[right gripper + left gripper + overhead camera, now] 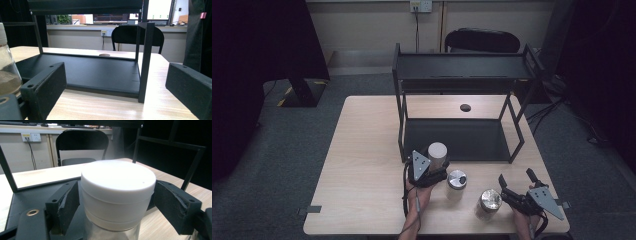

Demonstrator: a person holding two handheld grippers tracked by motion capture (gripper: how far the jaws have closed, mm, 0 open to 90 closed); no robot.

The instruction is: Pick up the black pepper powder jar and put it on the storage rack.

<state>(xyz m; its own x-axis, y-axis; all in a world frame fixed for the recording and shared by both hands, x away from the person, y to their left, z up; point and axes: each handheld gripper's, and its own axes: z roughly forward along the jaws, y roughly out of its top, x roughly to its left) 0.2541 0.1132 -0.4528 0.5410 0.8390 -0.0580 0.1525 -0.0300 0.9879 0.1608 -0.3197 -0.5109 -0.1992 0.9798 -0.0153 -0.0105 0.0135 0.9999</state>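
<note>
White-lidded jar sits between left gripper fingers

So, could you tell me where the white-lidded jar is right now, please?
In the high view the white-lidded jar stands on the table at the front left corner of the black rack, between the left gripper's jaws, left of two metal-lidded jars.

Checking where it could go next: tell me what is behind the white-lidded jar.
Behind the white-lidded jar, which sits between the left gripper's jaws, stands the black shelf rack with its bare lower tray. The jar hides part of that tray's front edge.
</note>
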